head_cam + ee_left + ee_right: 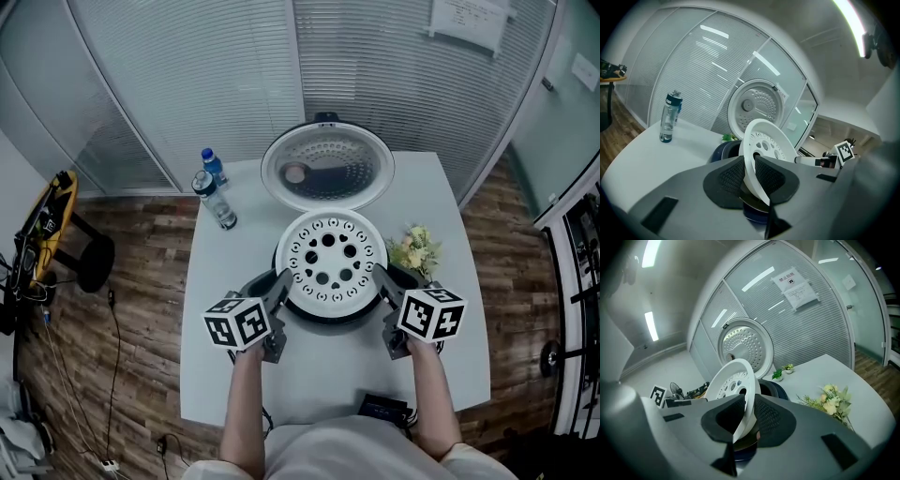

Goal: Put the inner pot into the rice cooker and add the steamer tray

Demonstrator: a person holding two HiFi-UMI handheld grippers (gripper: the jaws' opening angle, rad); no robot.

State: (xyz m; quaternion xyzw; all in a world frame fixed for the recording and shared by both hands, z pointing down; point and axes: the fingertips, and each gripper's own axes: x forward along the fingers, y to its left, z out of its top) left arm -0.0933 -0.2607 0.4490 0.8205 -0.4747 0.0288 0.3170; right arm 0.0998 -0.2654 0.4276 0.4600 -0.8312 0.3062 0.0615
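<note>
White table (225, 375) on wood floor (122, 375), blinds (206, 66) behind.

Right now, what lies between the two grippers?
The white steamer tray, pinched at opposite rims by the left gripper and right gripper, over the rice cooker; the head view shows it.

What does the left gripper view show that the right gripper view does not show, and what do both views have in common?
Only left: a water bottle standing on the table. Only right: yellow flowers on the table and a paper notice on the glass wall. Both: the white steamer tray clamped by its rim between the view's own jaws, over the dark rice cooker with its lid open.
</note>
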